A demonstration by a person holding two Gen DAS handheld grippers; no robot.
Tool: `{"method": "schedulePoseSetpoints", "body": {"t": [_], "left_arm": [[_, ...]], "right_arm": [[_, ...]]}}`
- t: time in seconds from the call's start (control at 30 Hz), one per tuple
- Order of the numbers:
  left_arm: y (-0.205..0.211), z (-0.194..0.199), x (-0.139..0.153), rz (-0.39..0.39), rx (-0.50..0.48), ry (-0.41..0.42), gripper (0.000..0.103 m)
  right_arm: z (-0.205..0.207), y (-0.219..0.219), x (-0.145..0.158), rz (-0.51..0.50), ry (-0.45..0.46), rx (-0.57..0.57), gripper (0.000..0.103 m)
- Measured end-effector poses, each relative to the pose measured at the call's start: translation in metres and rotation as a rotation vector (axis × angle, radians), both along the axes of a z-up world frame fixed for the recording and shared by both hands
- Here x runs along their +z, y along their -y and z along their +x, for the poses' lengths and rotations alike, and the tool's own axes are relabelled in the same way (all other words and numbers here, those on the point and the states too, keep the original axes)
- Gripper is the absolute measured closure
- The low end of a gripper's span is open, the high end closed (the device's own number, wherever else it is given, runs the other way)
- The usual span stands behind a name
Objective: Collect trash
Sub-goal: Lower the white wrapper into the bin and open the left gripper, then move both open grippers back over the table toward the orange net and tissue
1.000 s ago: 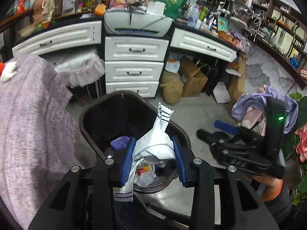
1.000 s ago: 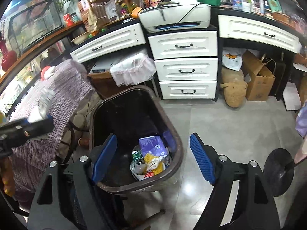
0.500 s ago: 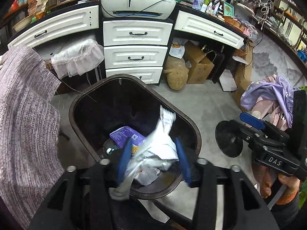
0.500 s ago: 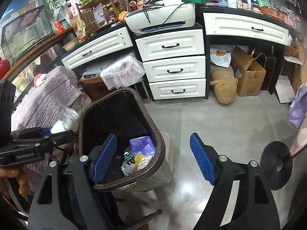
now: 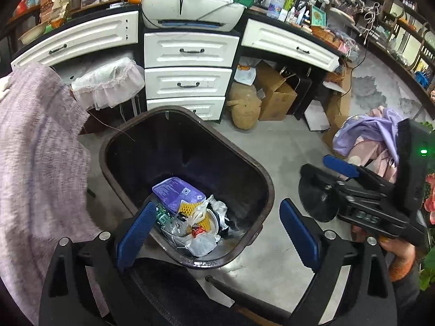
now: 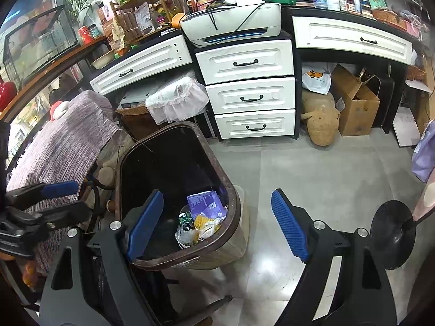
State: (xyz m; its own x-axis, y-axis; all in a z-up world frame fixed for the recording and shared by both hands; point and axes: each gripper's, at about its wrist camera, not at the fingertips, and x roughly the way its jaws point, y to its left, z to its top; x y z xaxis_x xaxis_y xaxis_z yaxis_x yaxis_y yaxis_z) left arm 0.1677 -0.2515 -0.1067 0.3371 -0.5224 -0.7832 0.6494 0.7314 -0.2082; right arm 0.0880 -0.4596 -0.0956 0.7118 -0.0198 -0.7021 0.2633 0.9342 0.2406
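Observation:
A dark brown trash bin [image 5: 261, 174] stands on the floor below me, also in the right wrist view [image 6: 231, 187]. Its bottom holds a trash pile [image 5: 195, 217] with a purple packet [image 5: 176, 191], clear plastic and yellow bits; the pile also shows in the right wrist view [image 6: 201, 220]. My left gripper [image 5: 217, 228] is open and empty above the bin's near rim. My right gripper [image 6: 217, 222] is open and empty, over the bin's right edge. The right gripper shows at the right of the left wrist view [image 5: 334, 168].
White drawers [image 5: 187, 81] under a printer [image 5: 190, 13] stand behind the bin. A purple knit cloth [image 5: 35, 157] hangs at the left. A cardboard box [image 5: 274, 95], a tan stuffed toy [image 5: 244, 106], a black round stand base [image 6: 391, 233] and lilac clothes [image 5: 367, 135] lie to the right.
My left gripper opened and let go of the white crumpled bag, which dropped into the bin. The right gripper stayed open.

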Motion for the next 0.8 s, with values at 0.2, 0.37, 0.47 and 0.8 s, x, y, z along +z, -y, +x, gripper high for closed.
{"method": "schedulePoseSetpoints", "body": {"t": [0.2,0.37,0.47,0.8], "left_arm": [[-0.027,-0.005,0.034,-0.051,0.029,0.048,0.007],[-0.050,-0.003,0.058,-0.062,0.055,0.085,0.006],[-0.068,0.003,0.073,-0.078,0.089,0.116,0.006],[-0.159,0.046,0.108,-0.062,0.287,0.216,0.005]], "right_arm": [[0.009,-0.012,0.007,0.017,0.011,0.042,0.019],[0.024,-0.035,0.024,-0.017,0.037,0.126,0.019],[0.038,-0.057,0.041,-0.041,0.065,0.196,0.019],[0.095,-0.146,0.090,-0.034,0.131,0.478,0.019]]}}
